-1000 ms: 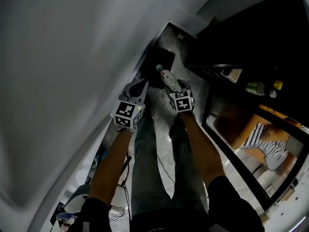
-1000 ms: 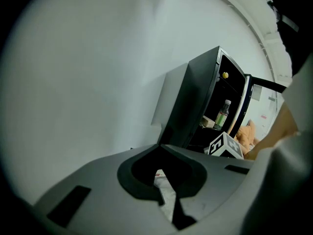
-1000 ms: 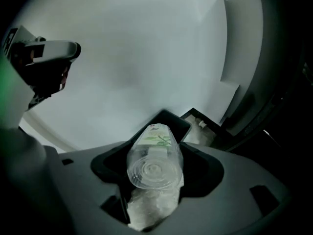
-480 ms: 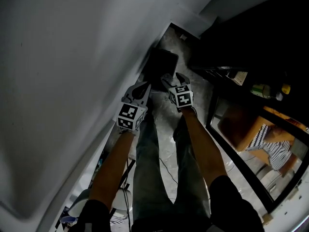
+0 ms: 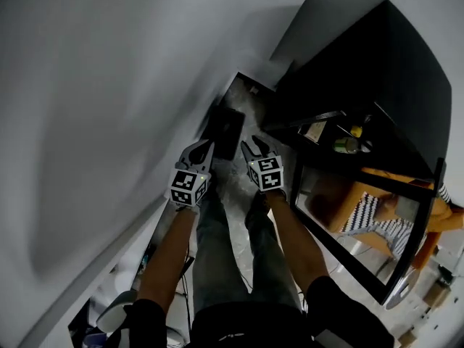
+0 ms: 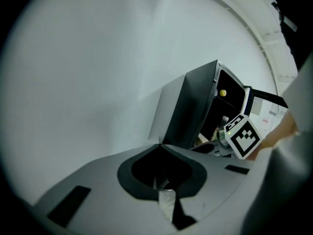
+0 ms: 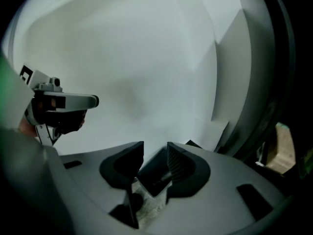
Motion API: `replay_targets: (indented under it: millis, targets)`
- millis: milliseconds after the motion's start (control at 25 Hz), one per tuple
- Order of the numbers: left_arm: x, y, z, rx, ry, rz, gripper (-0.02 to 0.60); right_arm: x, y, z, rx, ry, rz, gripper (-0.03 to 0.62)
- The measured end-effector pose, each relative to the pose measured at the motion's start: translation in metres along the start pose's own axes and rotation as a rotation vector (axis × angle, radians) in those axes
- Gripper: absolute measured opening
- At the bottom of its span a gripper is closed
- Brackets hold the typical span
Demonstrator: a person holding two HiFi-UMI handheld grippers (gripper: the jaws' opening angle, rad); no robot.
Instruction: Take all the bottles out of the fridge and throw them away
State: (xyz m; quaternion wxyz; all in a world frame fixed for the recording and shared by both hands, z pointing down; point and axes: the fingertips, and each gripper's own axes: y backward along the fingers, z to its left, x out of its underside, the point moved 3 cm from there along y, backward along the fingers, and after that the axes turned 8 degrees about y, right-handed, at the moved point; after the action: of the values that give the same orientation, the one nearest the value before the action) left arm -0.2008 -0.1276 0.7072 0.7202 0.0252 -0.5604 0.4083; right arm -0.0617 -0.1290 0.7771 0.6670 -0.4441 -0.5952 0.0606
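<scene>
1. Seen from the head, a person stands looking down past their own legs and holds a gripper in each outstretched hand, above a grey marbled floor (image 5: 233, 194) beside a plain white wall (image 5: 101, 93).
2. The left gripper (image 5: 204, 148) is closed, its jaws meeting tip to tip with nothing between them, which the left gripper view (image 6: 159, 146) confirms.
3. The right gripper (image 5: 254, 147) is partly open. Its jaws have just been closing and now stand at a narrow gap, with nothing gripped (image 7: 155, 146).
4. Through that gap a dark boxy shape shows lower down, apart from the pads.
5. A black rectangular bin (image 5: 223, 130) stands on the floor against the wall, just ahead of both grippers.
6. To the right stands a dark open fridge (image 5: 348, 85) with its glass-fronted door (image 5: 362, 227) swung outward.
7. A pale green bottle (image 5: 342, 146) lies on a fridge shelf beside a small yellow item (image 5: 355, 130), well apart from both grippers.
8. The left gripper view also shows the fridge (image 6: 193, 111), with a bottle (image 6: 224, 124) standing inside.
</scene>
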Motion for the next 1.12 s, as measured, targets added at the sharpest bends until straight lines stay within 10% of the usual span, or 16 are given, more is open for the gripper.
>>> replay_targets:
  millis: [200,1120]
  targets:
    - [-0.055,-0.001,-0.054,0.021,-0.013,-0.063,0.005,-0.059,0.078,-0.019,0.064,0.038,-0.089,0.009]
    - [-0.218,-0.006,-0.333,0.403,-0.203,-0.067,0.006,-0.138,0.426,-0.112,0.378,-0.117,-0.352,0.009]
